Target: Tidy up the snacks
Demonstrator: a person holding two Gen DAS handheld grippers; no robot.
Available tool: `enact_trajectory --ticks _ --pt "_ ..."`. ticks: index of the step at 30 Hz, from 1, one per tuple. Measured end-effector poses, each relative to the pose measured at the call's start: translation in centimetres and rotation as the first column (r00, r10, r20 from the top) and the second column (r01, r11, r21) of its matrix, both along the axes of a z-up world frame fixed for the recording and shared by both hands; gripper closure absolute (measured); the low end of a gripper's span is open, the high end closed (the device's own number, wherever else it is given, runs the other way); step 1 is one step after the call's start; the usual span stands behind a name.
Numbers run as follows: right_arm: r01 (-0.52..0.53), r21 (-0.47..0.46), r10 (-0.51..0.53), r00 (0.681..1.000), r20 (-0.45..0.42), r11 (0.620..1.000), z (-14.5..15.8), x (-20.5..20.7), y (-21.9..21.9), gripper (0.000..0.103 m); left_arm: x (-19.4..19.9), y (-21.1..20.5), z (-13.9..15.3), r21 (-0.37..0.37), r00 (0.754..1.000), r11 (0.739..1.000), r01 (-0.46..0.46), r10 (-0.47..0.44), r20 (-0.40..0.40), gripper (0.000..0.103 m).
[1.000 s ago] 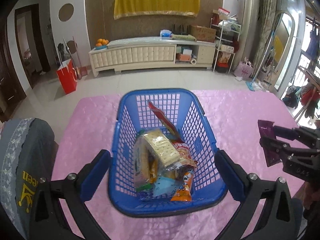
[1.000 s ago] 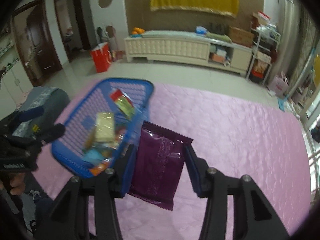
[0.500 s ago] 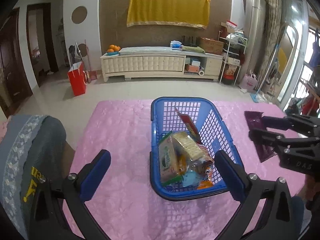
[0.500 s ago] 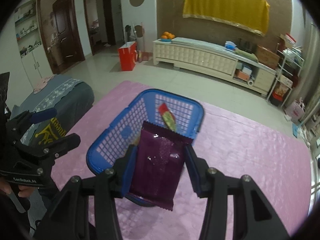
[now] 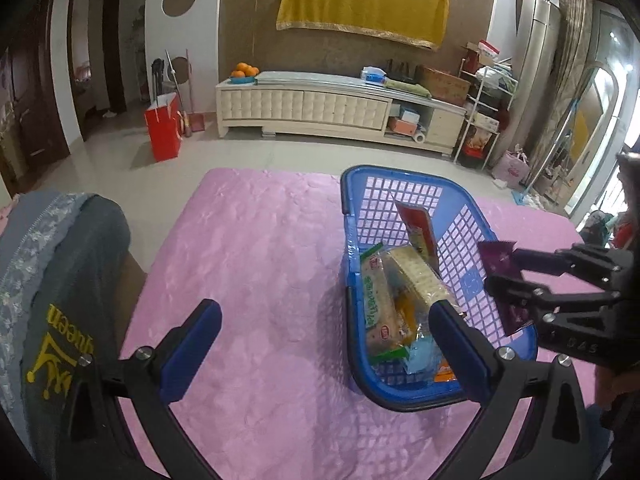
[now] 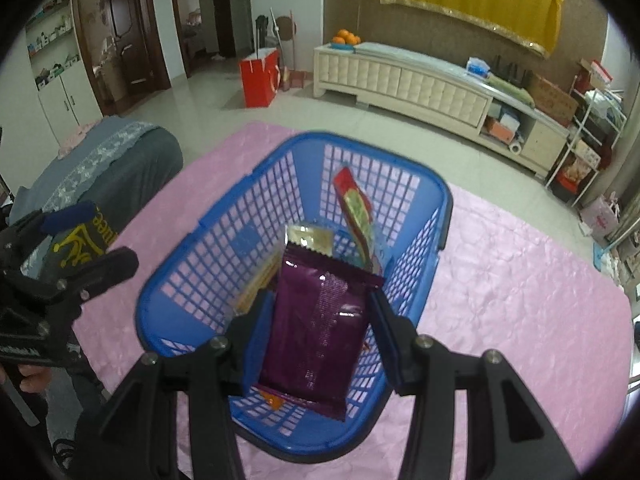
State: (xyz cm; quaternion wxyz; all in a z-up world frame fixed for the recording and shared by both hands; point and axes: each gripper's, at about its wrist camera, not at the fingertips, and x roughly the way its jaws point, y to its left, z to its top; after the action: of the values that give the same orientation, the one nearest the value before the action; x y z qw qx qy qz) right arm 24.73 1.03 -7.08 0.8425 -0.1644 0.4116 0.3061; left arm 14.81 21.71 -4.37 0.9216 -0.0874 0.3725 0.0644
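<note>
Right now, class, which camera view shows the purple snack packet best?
The right wrist view: the purple snack packet fills the middle, its flat face showing, held between the right tool's blue pads over the blue basket. The left wrist view shows the packet only edge-on and small at the right.

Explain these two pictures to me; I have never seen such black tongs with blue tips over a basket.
There is no robot here: a person holds a two-finger gripper in each hand, each carrying a camera that looks along its fingers. One picture is from the left gripper, whose jaws stand wide open and empty. The other is from the right gripper, clamped on a purple snack packet above a blue basket. The basket stands on a pink tablecloth and already holds a cracker pack, a red packet leaning on its wall, and other snacks. The purple packet is not yet dropped in.
</note>
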Motion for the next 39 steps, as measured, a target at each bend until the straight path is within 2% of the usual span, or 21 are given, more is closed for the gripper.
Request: enact_trajectory --ticks 4,15,17,19,22,30,35,39 --pt "-0.02 -0.03 0.02 1.0 -0.009 0.999 -1.1 0.0 0.1 0.05 0.9 -0.3 -0.7 -0.007 1.0 1.0 0.006 -0.006 -0.011 0.0" --pt "-0.051 -0.031 0.05 0.998 -0.029 0.998 -2.0 0.0 -0.2 0.048 1.6 -1.3 -1.1 0.001 1.0 1.0 0.018 -0.018 -0.024 0.0" --pt "-0.06 -0.039 0.059 0.998 -0.027 0.997 -2.1 -0.1 -0.3 0.044 1.5 -1.4 -1.0 -0.002 1.0 1.0 0.011 -0.011 -0.026 0.0" --pt "-0.076 -0.016 0.076 0.996 -0.042 0.997 -2.1 -0.3 -0.4 0.034 1.2 -1.3 -0.8 -0.013 1.0 1.0 0.008 -0.009 -0.017 0.0" --pt "-0.073 0.015 0.073 0.997 -0.009 0.997 -1.2 -1.2 -1.0 0.022 0.5 -1.5 -0.3 -0.012 1.0 1.0 -0.003 0.003 -0.003 0.0" --pt "0.02 0.06 -0.026 0.994 0.11 0.998 2.9 -5.2 -4.7 0.021 -3.7 -3.6 1.9 -0.019 0.994 0.998 -0.064 0.066 0.086 0.0" --pt "0.088 0.128 -0.105 0.986 0.132 0.988 5.8 -7.8 -7.9 0.02 -7.0 -5.5 3.8 -0.043 0.988 0.997 -0.065 0.071 0.136 0.0" --pt "0.128 0.172 -0.159 0.971 0.179 0.977 8.0 -10.8 -10.2 0.014 -9.9 -7.4 5.6 -0.025 0.983 0.998 -0.061 0.064 0.173 0.0"
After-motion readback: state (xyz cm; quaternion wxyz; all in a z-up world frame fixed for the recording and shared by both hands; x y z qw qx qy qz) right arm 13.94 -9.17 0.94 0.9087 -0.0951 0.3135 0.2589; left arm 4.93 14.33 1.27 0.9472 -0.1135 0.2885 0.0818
